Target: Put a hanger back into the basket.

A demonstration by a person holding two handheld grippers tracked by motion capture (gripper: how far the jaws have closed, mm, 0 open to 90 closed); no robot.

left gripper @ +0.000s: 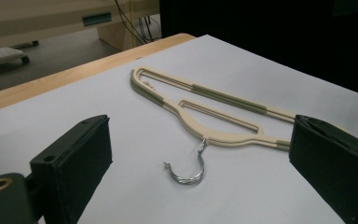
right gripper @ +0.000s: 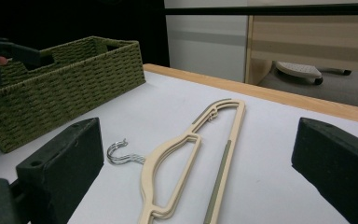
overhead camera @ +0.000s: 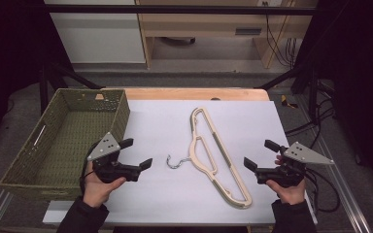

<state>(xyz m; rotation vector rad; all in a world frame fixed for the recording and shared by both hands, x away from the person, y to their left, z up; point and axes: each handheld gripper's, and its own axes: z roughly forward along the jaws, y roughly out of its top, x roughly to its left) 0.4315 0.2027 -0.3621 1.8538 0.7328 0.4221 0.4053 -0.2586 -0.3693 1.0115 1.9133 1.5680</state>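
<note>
A cream plastic hanger (overhead camera: 213, 155) with grey-green grip strips lies flat on the white table sheet (overhead camera: 165, 126), its metal hook (overhead camera: 177, 162) pointing left. It also lies ahead of the jaws as the hanger (left gripper: 214, 107) and the hanger (right gripper: 200, 154). My left gripper (overhead camera: 137, 153) hovers just left of the hook, open and holding nothing. My right gripper (overhead camera: 261, 154) hovers right of the hanger's long bar, open and likewise bare. In both gripper views the black jaws stand wide apart, with the hook (left gripper: 189, 168) and the hook (right gripper: 121, 153) between them at a distance.
A green woven basket (overhead camera: 26, 167) stands at the table's left side, holding nothing that I can see; it shows as the basket (right gripper: 60, 88) too. A wooden table edge (overhead camera: 189, 93) runs along the back. Cables hang at the right.
</note>
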